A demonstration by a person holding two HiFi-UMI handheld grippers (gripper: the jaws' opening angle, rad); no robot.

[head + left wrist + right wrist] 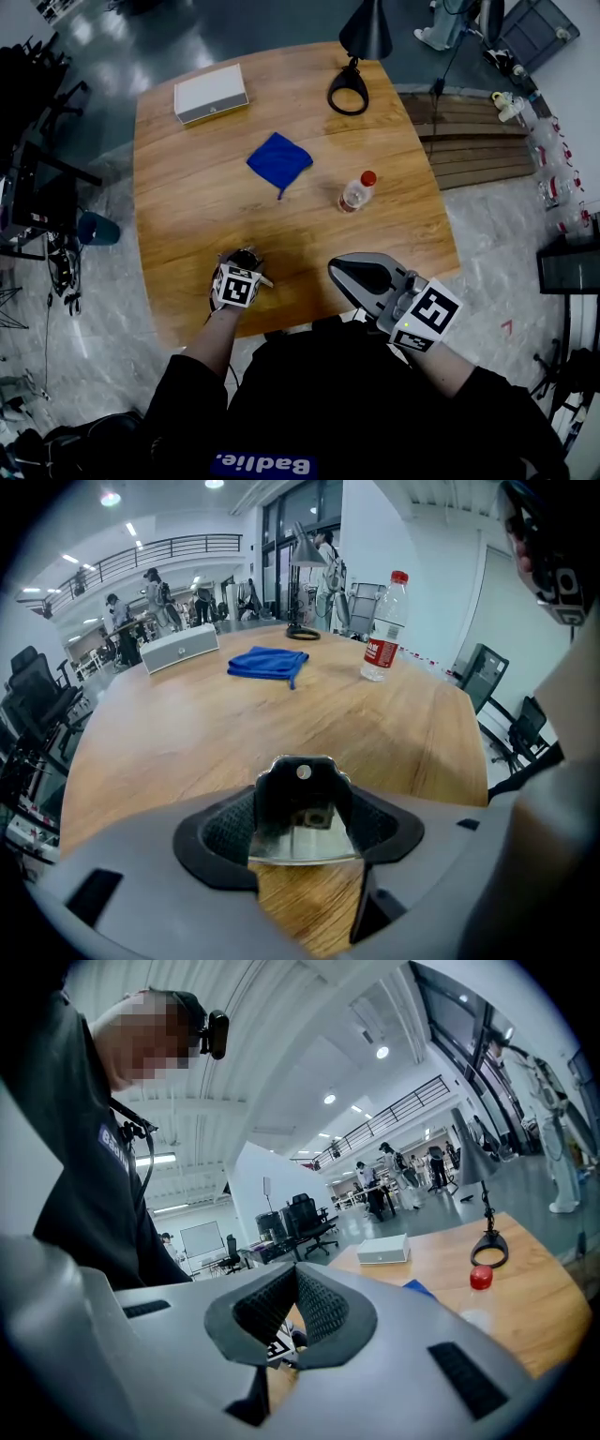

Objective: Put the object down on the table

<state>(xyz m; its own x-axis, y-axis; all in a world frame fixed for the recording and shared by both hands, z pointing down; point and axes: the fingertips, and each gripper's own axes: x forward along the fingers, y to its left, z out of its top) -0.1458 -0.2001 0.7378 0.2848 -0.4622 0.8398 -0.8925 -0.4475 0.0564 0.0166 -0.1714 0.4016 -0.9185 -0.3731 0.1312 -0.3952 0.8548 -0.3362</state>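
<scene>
A small black object with a shiny metal plate point(300, 810) sits between the jaws of my left gripper point(300, 799), which is shut on it. From the head view that gripper point(245, 257) is low over the front part of the wooden table point(187, 197), the object showing only as a dark shape at its tip. Whether the object touches the wood I cannot tell. My right gripper point(337, 270) hovers over the table's front edge to the right, its jaws shut with nothing between them. Its pads point(319, 1309) meet in the right gripper view.
A blue cloth point(278, 161) lies mid-table, with a red-capped water bottle point(356, 192) to its right. A white box point(210, 93) sits at the far left. A black lamp with a ring base point(349, 92) stands at the far edge. Office chairs and people are beyond.
</scene>
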